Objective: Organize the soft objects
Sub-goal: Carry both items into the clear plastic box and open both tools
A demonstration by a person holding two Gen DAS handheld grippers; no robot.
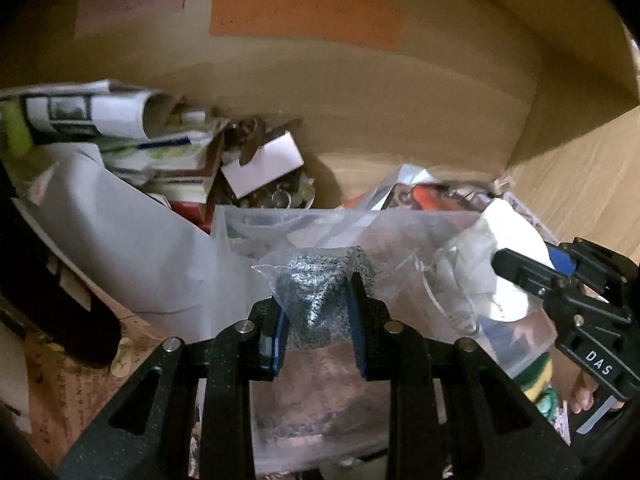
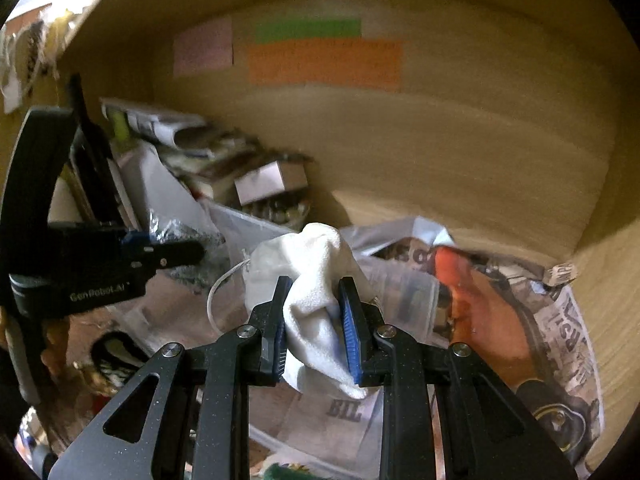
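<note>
Meanwhile, left hand-held gripper (image 1: 318, 312) clamps a bagged scrubber (image 1: 320, 284), right hand-held gripper (image 2: 314, 320) a white cloth (image 2: 316, 280), amid newspapers (image 2: 560, 320).

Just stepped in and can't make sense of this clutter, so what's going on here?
A person is sorting soft things inside a cardboard box, with a gripper in each hand. The left gripper is shut on a clear bag of grey knit fabric. The right gripper is shut on a white cloth. Both are held above a clear plastic bin, among newspaper and papers piled to the left.
</note>
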